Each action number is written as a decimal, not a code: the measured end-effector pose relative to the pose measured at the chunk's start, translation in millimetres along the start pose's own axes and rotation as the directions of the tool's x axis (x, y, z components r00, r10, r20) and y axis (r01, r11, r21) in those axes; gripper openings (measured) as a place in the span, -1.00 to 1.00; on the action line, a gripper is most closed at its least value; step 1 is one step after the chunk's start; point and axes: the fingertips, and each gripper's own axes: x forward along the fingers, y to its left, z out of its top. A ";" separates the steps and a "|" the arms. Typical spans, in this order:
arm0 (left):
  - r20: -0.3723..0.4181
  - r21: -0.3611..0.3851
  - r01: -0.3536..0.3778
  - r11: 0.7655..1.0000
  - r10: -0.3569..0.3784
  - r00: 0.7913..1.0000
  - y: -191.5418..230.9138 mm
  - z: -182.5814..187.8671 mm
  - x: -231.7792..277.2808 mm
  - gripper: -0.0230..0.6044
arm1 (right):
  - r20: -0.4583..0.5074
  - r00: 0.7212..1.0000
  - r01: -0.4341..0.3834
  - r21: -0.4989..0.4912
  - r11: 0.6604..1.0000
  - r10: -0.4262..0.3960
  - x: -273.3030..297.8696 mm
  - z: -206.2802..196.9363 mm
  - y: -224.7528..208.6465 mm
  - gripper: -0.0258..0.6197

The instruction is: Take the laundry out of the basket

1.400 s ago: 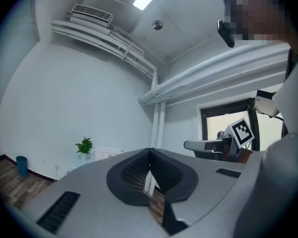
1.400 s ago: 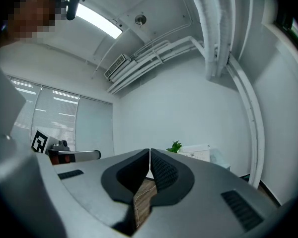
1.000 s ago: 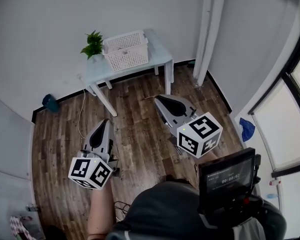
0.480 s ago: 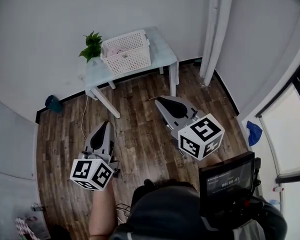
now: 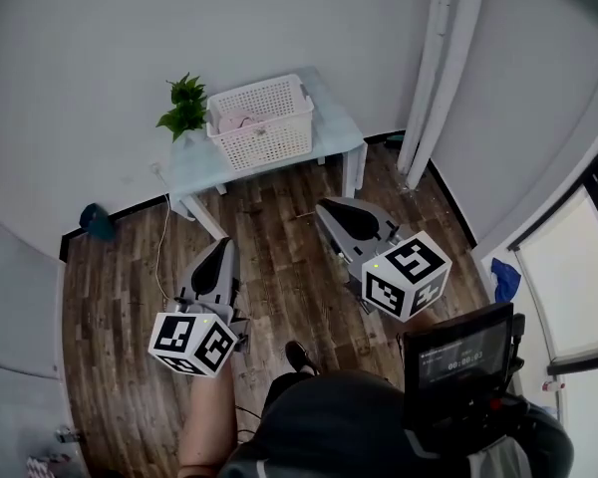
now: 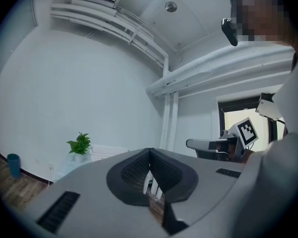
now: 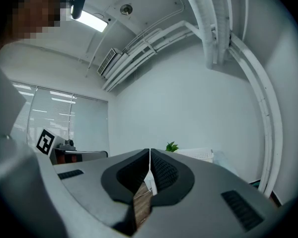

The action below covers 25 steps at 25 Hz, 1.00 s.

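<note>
Head view: basket (image 5: 262, 120) at mid-tabletop of table (image 5: 331, 119), pinkish laundry (image 5: 241, 119) inside, untouched. Left gripper (image 5: 221, 249) and right gripper (image 5: 331, 210) both closed, empty, well short of table. Task not started; approach, grasp, lift-out remain.

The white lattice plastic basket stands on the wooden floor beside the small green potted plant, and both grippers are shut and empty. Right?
One thing is wrong: the head view shows the white lattice plastic basket on the pale blue table, not the wooden floor. The small green potted plant is beside it, and the left gripper and right gripper are shut and empty.
</note>
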 end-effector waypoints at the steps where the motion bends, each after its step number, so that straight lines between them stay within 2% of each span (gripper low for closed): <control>1: 0.006 0.001 0.005 1.000 -0.005 1.000 10.0 3.3 4.8 -0.90 | -0.001 1.000 0.003 -0.006 1.000 -0.003 10.7 1.1 -1.5 -0.86; 13: 0.003 -0.016 0.029 0.999 -0.029 1.000 128.3 14.5 48.4 -0.90 | -0.036 0.999 0.037 -0.016 0.999 -0.037 134.8 -5.3 -8.7 -0.86; 25: -0.001 -0.041 0.023 0.999 -0.023 1.000 185.9 13.4 83.5 -0.90 | -0.055 0.997 0.051 -0.025 0.998 -0.052 199.1 -8.7 -27.9 -0.86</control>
